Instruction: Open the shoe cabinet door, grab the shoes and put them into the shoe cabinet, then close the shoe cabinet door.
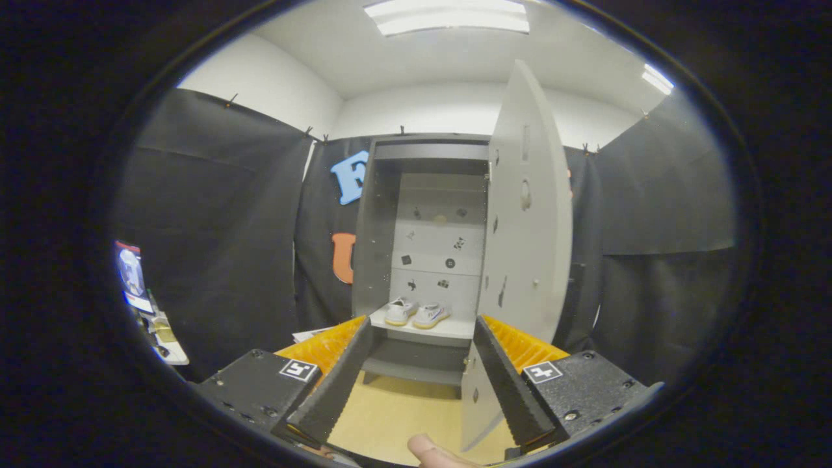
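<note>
The tongs (419, 383) stood spread wide, pinching nothing, a fingertip (429, 450) showing below them; beyond them the pair of white low-top sneakers (416, 314) sat on a shelf inside the tall grey shoe cabinet (380, 221), its grey door (526, 214) swung open

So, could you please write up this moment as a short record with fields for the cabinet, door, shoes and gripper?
shoe cabinet: grey, upright against the booth wall, beyond the fingers
cabinet door: swung open
shoes: white pair, side by side on a lower shelf inside the cabinet
hand-held gripper: fingers spread apart, holding nothing
floor: light wood, between the fingers
task stage: shoes in, door not yet closed
</note>
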`<act>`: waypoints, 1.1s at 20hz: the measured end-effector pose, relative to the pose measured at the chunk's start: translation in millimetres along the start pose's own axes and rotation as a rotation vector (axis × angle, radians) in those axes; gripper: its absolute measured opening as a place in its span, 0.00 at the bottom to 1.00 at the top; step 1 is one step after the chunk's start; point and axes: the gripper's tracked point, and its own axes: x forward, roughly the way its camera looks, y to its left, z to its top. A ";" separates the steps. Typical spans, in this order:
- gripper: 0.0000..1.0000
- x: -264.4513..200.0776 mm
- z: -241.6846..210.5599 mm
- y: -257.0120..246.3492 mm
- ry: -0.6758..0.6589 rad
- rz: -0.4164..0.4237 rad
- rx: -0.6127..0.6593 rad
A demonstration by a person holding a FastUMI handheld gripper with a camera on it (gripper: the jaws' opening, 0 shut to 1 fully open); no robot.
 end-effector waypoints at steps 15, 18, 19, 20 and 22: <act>1.00 -11.8 -28.8 -205.9 0.037 -0.342 0.103; 0.99 -1.5 -35.2 -203.5 0.060 -0.325 0.142; 0.99 6.5 -37.5 -204.3 0.069 -0.309 0.148; 0.99 13.3 -38.1 -200.9 0.067 -0.292 0.141; 0.99 28.9 -40.1 -183.0 0.074 -0.238 0.125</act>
